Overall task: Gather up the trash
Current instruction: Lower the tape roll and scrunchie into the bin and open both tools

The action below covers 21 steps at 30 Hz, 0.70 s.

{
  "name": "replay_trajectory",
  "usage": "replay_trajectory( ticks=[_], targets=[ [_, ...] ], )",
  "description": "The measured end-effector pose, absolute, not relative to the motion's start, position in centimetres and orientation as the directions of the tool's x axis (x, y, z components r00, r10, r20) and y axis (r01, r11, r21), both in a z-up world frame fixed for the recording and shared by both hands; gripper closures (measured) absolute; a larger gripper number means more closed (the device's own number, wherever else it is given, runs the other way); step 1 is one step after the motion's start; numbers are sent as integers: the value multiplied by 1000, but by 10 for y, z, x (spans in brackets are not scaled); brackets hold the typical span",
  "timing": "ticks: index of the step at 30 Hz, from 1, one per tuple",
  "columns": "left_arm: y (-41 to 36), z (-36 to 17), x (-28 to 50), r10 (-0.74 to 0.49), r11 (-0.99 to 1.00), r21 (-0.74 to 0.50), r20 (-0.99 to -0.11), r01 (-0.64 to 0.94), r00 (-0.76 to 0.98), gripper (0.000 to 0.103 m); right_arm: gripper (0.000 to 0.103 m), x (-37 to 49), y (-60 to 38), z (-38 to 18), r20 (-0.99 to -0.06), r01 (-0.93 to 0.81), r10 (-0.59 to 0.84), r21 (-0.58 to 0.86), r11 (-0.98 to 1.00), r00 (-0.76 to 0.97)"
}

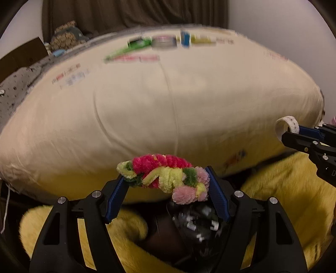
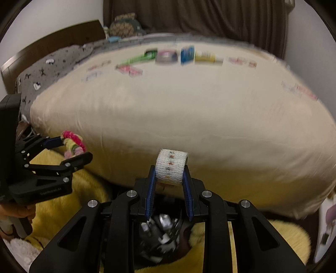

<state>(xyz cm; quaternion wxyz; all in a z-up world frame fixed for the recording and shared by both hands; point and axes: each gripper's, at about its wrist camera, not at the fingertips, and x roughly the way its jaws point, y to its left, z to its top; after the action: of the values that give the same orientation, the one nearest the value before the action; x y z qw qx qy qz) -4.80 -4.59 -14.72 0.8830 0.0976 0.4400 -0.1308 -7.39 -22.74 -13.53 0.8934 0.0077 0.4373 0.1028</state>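
Now the left gripper [image 1: 166, 180] clamps a pipe-cleaner tangle [image 1: 166, 176] and the right gripper [image 2: 170, 171], nearly closed, pinches a tape roll [image 2: 171, 166]. Both hang over a dark bag [image 2: 161, 237] near the bed's [image 1: 147, 109] front edge; better to centre each above the bag mouth before letting go. More small items lie far on the cream cover, before a dark curtain [image 2: 199, 19].
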Motion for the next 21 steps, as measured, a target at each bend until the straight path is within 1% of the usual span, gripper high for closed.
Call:
replay_trajectory(
  ticks=[6, 10, 14, 21],
  targets=[
    [-45, -189, -53, -132, 945, 41, -859, 324, 494, 35, 78, -66, -214, -188, -859, -173, 214, 149, 974, 464],
    [-50, -215, -53, -138, 939, 20, -893, 344, 428, 35, 78, -60, -209, -210, -890, -170, 210, 153, 973, 405],
    [-55, -235, -51, -149, 931, -7, -920, 365, 362, 35, 78, -55, -205, -226, -907, -167, 226, 176, 970, 355],
    [-55, -259, -47, -139, 927, -26, -950, 373, 280, 35, 77, -52, -199, -247, -930, -150, 212, 173, 973, 300]
  ],
)
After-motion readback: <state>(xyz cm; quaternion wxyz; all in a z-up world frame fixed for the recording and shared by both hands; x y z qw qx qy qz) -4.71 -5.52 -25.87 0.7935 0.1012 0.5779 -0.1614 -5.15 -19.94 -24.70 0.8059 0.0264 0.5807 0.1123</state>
